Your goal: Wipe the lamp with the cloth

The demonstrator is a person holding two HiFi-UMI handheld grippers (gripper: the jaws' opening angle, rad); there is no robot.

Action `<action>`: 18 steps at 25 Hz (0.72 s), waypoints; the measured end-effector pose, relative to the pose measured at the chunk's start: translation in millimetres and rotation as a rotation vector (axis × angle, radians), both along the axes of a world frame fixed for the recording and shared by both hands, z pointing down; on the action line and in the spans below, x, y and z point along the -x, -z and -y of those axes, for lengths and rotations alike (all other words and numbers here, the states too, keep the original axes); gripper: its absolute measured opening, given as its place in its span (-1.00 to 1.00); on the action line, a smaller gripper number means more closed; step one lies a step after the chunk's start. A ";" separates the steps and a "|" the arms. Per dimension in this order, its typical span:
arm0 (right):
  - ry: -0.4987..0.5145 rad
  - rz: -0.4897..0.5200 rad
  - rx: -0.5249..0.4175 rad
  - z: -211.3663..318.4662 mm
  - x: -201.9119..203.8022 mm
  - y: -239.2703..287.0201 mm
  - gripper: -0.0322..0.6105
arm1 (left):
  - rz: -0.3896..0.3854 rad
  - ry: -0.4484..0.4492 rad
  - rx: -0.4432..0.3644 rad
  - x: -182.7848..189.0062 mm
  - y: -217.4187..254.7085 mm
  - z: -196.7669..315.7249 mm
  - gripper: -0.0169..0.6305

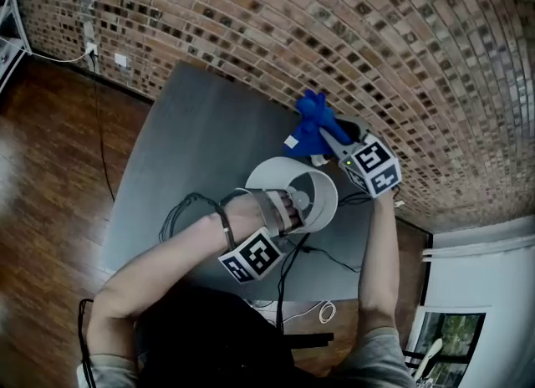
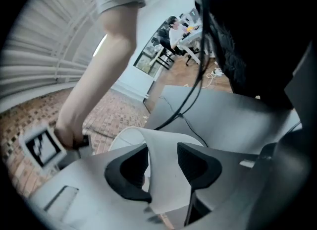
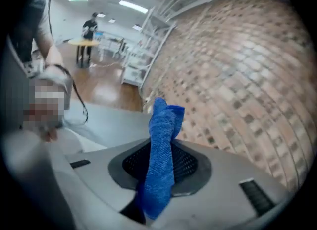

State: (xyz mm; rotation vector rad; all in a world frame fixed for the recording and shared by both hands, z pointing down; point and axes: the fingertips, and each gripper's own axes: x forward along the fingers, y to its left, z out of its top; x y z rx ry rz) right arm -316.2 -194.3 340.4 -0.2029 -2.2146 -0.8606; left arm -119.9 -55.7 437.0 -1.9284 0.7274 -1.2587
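Note:
The white lamp shade (image 1: 276, 176) stands on the grey table (image 1: 192, 152), seen from above. My left gripper (image 1: 288, 208) is shut on the near right side of the shade's rim. In the left gripper view the shade's wall (image 2: 166, 184) fills the gap between that gripper's (image 2: 163, 162) dark pads. The blue cloth (image 1: 313, 119) hangs crumpled just beyond the shade, at the table's far right. My right gripper (image 1: 334, 138) is shut on it. In the right gripper view the cloth (image 3: 163, 140) sticks up from between the closed pads of that gripper (image 3: 161, 167).
Black cables (image 1: 180, 211) lie on the table left of the shade and run off its near edge. A white cord (image 1: 322, 311) lies coiled on the wood floor. A brick wall (image 1: 334, 27) rises right behind the table.

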 end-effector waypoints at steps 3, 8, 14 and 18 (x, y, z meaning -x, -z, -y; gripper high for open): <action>-0.132 0.274 0.161 -1.2 -55.1 68.0 -0.60 | -0.122 0.059 0.061 23.9 10.8 36.5 -0.34; -0.307 0.464 0.239 -1.9 -146.3 74.6 -0.60 | -0.315 0.060 0.116 44.4 30.7 75.6 -0.33; -0.234 0.364 0.212 -11.3 -118.6 71.1 -0.60 | -0.189 0.069 0.029 32.2 24.4 80.4 -0.36; -0.086 0.120 0.194 -41.9 -21.7 19.4 -0.60 | -0.185 0.084 0.011 31.5 22.0 77.3 -0.36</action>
